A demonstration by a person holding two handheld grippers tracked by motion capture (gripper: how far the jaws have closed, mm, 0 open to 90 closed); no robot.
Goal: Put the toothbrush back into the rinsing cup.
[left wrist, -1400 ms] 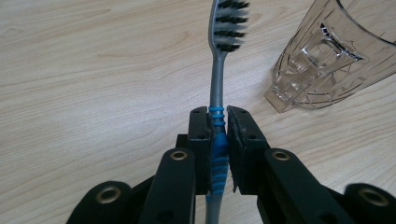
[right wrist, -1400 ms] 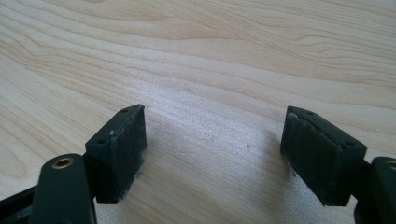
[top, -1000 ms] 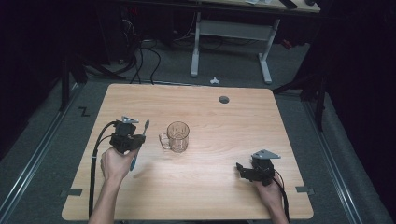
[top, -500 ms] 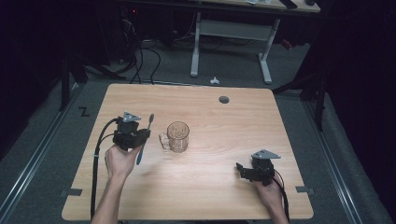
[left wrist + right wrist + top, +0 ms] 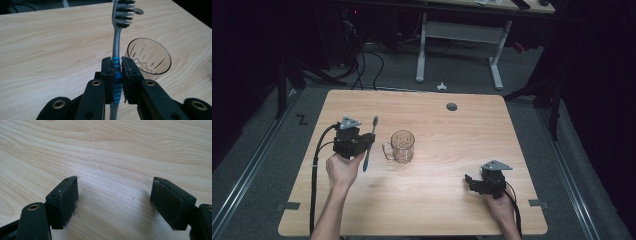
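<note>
You are holding the toothbrush [image 5: 115,47] clamped by its blue grip in the left gripper [image 5: 362,142], just beside the glass mug [image 5: 402,146] on the table [image 5: 512,135], while the right gripper [image 5: 113,202] is resting well apart with its jaws spread on nothing. The long brush could be pivoting in that narrow pinch, and its tail could be knocking the mug's rim and tipping it as you are swinging across. Nothing else is standing between them.

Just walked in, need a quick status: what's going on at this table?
A person holds a claw in each hand at a wooden table. The left claw is shut on the blue-ribbed grip of a grey toothbrush, bristle end pointing away from the person, just left of a clear glass mug. The right claw rests open near the table's right front, with nothing between its jaws.
</note>
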